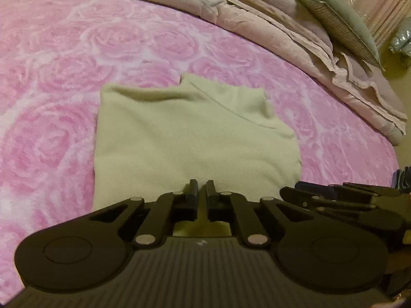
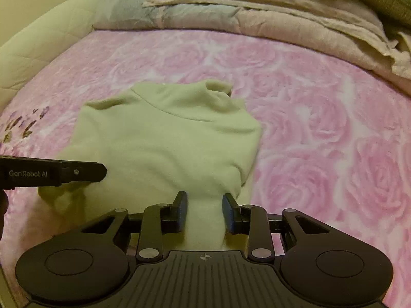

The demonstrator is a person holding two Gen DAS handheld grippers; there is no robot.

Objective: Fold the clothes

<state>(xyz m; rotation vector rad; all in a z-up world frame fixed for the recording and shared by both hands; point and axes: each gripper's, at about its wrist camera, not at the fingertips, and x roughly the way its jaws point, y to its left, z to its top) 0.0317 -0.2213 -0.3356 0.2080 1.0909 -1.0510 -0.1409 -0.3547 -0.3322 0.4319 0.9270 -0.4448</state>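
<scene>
Pale green top under two gripper noses angled down: left gripper closed empty, right gripper part-open astride its hem.

Ahead of the left gripper lies only the flat pale garment, and beyond it the pink rose blanket is open and low. Far ahead, the folded quilt and a pillow rise as a barrier. Just beside it on the right stands the right gripper, which narrows the passage there.
</scene>
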